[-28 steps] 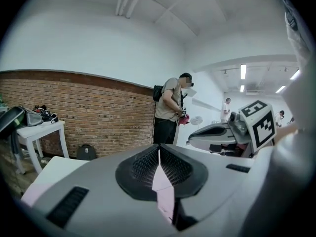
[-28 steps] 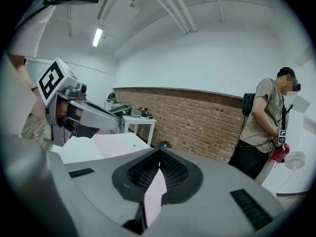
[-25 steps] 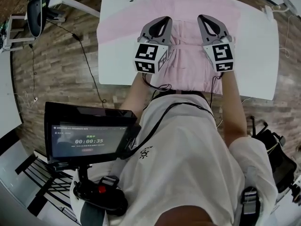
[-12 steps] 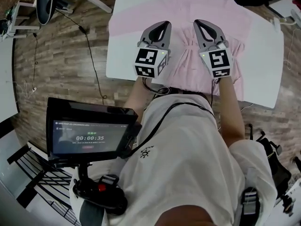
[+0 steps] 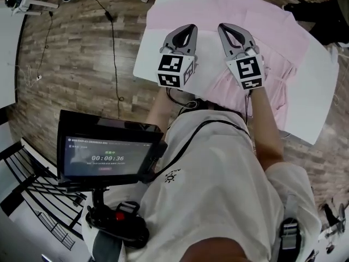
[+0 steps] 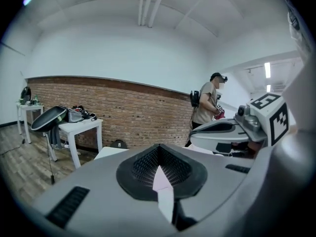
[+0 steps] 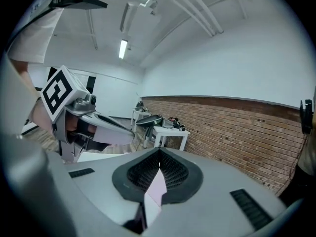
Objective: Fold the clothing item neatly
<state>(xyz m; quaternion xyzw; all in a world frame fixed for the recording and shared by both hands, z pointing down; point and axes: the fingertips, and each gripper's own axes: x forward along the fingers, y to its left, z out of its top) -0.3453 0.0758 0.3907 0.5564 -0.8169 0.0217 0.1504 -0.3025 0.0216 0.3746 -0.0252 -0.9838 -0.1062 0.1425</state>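
The pink garment (image 5: 272, 40) lies spread across the white table (image 5: 315, 111), bunched into folds at the near edge. The left gripper (image 5: 187, 30) and right gripper (image 5: 228, 29) sit side by side over its near part. Each is clenched on a pinch of the pink cloth.

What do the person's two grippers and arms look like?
The left gripper and right gripper are alike: grey plastic shells tapering to a rounded tip, with black ribbed pads inside. Each carries a white cube with black square markers at its rear. A thin black cable loops under the left one. The person wears a white short-sleeved shirt; the forearms are uncovered.
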